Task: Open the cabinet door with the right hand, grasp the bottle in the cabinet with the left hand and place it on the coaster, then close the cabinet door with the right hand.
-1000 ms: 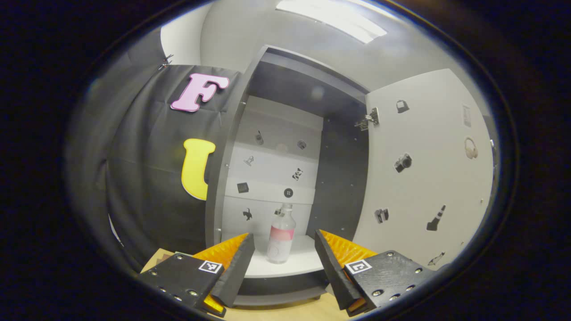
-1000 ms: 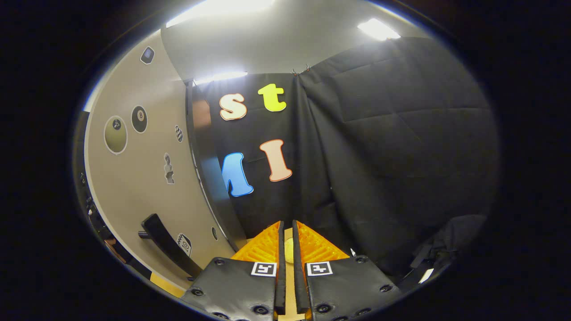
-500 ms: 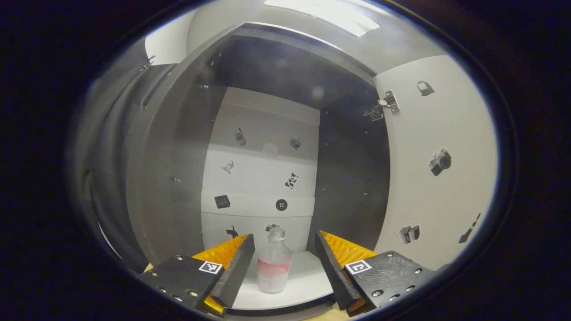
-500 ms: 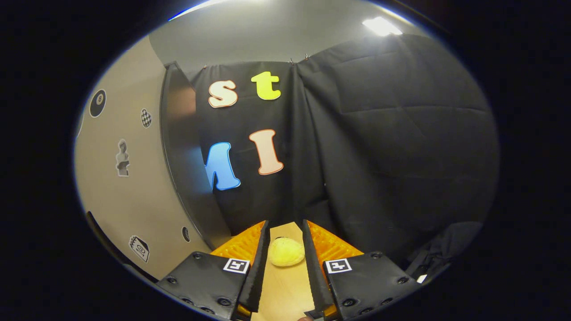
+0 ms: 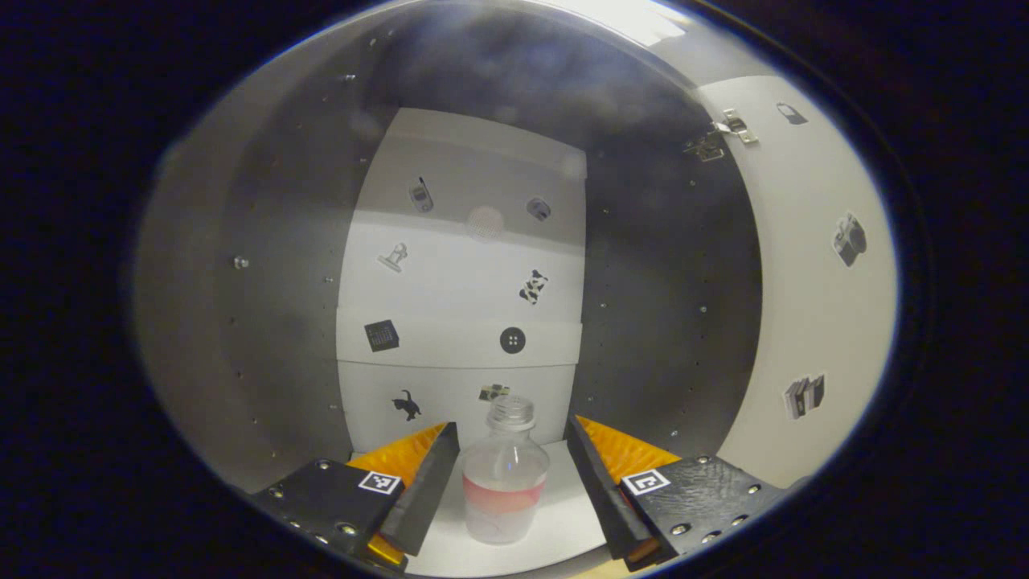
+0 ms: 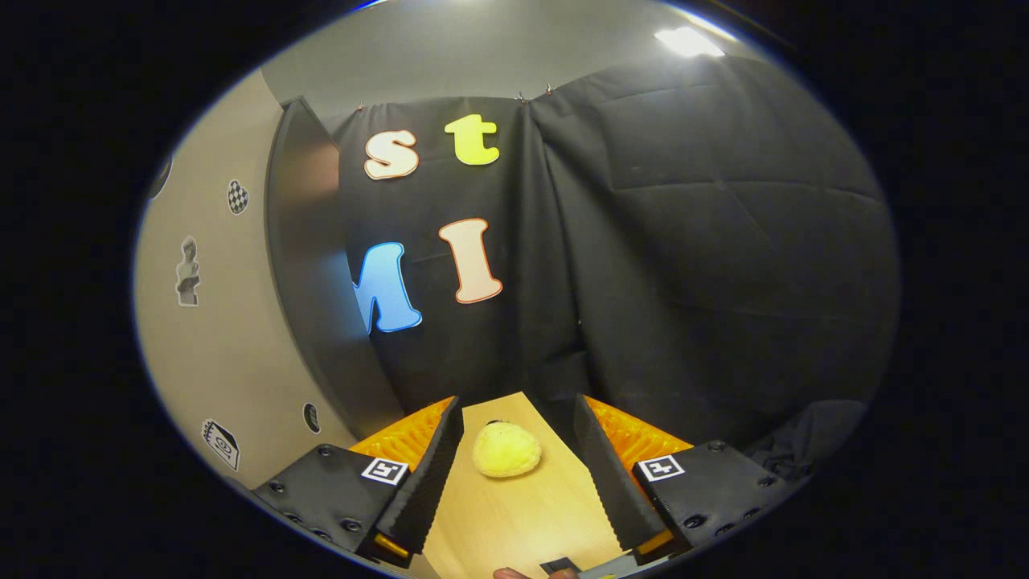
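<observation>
Left gripper view: the clear plastic bottle with a pink band (image 5: 506, 482) stands upright, cap up, on the cabinet's white shelf (image 5: 563, 523), now between the spread left gripper (image 5: 508, 450), untouched. Right gripper view: the right gripper (image 6: 514, 430) has opened wider over the wooden table (image 6: 514, 523), framing a yellow plush lump (image 6: 506, 450).

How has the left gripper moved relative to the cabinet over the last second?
Yes. The left gripper has gone forward into the cabinet, whose dark side walls now fill the left gripper view. The bottle now stands between its open jaws, apart from both.
</observation>
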Tool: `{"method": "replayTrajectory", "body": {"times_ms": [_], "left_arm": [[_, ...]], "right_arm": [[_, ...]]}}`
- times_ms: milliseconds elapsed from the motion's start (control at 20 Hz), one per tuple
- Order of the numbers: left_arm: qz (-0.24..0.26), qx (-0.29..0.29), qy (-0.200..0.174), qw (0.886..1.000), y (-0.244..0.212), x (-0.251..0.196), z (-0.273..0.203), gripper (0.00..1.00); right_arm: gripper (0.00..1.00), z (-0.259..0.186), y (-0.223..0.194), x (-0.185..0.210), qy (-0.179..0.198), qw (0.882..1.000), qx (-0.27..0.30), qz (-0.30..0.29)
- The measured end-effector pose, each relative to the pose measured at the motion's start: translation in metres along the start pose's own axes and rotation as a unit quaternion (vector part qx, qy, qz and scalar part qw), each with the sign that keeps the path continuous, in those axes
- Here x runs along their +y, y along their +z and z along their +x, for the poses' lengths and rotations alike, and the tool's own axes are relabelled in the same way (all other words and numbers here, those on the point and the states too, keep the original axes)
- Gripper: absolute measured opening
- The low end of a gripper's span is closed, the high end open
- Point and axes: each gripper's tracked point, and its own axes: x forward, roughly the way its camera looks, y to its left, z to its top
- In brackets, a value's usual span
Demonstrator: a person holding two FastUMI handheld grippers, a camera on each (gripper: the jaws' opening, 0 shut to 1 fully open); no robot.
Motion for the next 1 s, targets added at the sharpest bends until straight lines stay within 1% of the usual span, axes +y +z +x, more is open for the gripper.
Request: {"method": "replayTrajectory", "body": {"times_ms": [50, 100, 200, 300, 350, 400, 450, 500, 550, 650, 700, 800, 850, 1000], "left_arm": [[0.004, 0.006, -0.001, 1.0, -0.003, -0.002, 0.003, 0.82], [0.007, 0.013, -0.003, 1.0, -0.007, -0.003, 0.006, 0.84], [0.018, 0.029, -0.005, 0.999, -0.018, -0.003, 0.013, 0.84], [0.03, 0.03, -0.006, 0.999, -0.021, -0.004, 0.018, 0.84], [0.029, 0.03, -0.004, 0.999, -0.023, -0.004, 0.019, 0.84], [0.024, 0.032, -0.005, 0.999, -0.025, -0.004, 0.021, 0.82], [0.017, 0.036, -0.005, 0.999, -0.029, -0.004, 0.021, 0.87], [0.012, 0.042, -0.003, 0.999, -0.034, -0.003, 0.02, 0.84], [0.008, 0.043, -0.003, 0.999, -0.036, -0.002, 0.022, 0.84], [0.002, 0.045, -0.005, 0.999, -0.039, -0.004, 0.021, 0.84], [0.001, 0.048, 0.0, 0.999, -0.041, -0.001, 0.021, 0.87], [-0.004, 0.055, 0.005, 0.998, -0.047, 0.001, 0.021, 0.82], [-0.006, 0.052, 0.007, 0.999, -0.045, 0.002, 0.021, 0.75], [-0.006, 0.052, 0.007, 0.999, -0.045, -0.001, 0.017, 0.73]], "right_arm": [[0.88, 0.001, -0.001, 0.0, -0.002, 1.0, 0.001, -0.007], [0.88, 0.002, -0.001, 0.0, -0.004, 1.0, 0.001, -0.012], [0.88, 0.005, -0.002, 0.0, -0.007, 1.0, 0.0, -0.018], [0.88, 0.008, -0.003, -0.002, -0.014, 1.0, -0.001, -0.025], [0.88, 0.007, -0.004, -0.003, -0.016, 1.0, 0.0, -0.026], [0.88, 0.008, -0.006, -0.003, -0.016, 1.0, 0.002, -0.026], [0.88, 0.008, -0.006, -0.005, -0.016, 1.0, 0.003, -0.026], [0.88, 0.008, -0.007, -0.006, -0.017, 1.0, 0.004, -0.026], [0.88, 0.009, -0.007, -0.008, -0.018, 0.999, 0.004, -0.026], [0.88, 0.01, -0.008, -0.01, -0.019, 1.0, 0.006, -0.024], [0.88, 0.012, -0.009, -0.01, -0.018, 1.0, 0.007, -0.023], [0.88, 0.014, -0.008, -0.009, -0.014, 1.0, 0.005, -0.02], [0.88, 0.015, -0.007, -0.008, -0.011, 1.0, 0.005, -0.021], [0.88, 0.019, -0.007, -0.008, -0.004, 1.0, 0.005, -0.027]]}}
